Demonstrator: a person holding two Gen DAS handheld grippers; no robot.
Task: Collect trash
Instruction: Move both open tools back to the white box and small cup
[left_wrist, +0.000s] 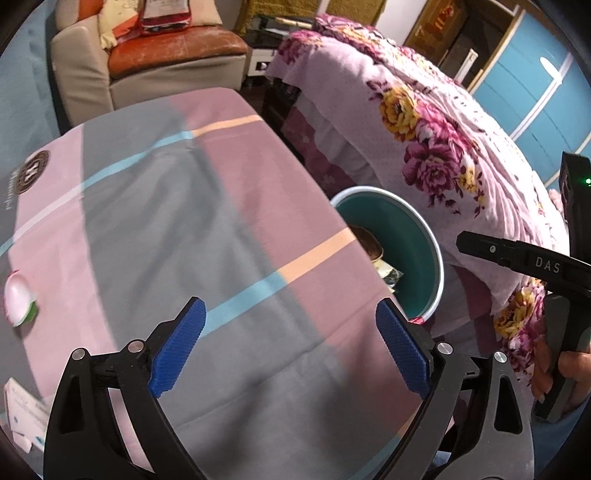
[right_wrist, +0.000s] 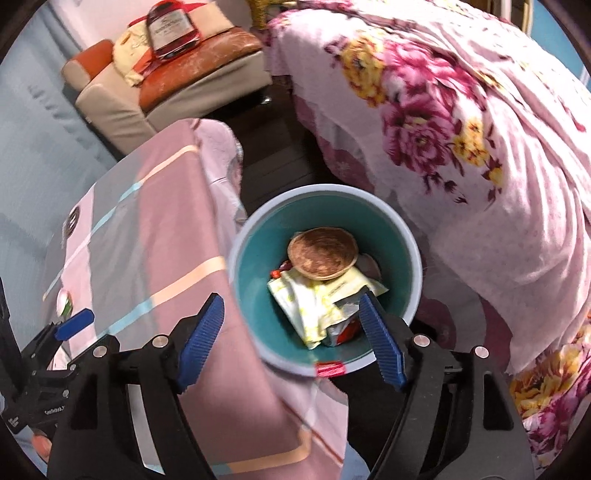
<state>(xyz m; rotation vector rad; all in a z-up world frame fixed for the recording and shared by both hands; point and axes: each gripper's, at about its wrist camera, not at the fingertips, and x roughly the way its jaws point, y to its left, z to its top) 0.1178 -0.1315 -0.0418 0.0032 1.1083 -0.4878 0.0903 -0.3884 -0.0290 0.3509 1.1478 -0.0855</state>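
Right gripper (right_wrist: 291, 328) fingers spread wide and empty above the teal bin (right_wrist: 391, 229), brown round disc (right_wrist: 322, 256) atop yellow wrappers (right_wrist: 314, 299) inside, left gripper (left_wrist: 291, 343) likewise spread, empty over the striped tablecloth (left_wrist: 221, 229), pink-and-green scrap (left_wrist: 18, 297) at its left edge, floral bedspread (left_wrist: 424, 122) beyond the bin.

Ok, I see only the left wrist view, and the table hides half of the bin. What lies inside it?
Observer: The right wrist view shows a brown round dish on top of a yellow-white wrapper in the bin.
Operator: Does the right gripper hold something?
Observer: No. The right gripper is open above the bin, with nothing between its fingers.
Operator: Is anything at the rim?
Observer: A small red scrap shows at the near rim. I cannot tell whether it rests there or is falling.
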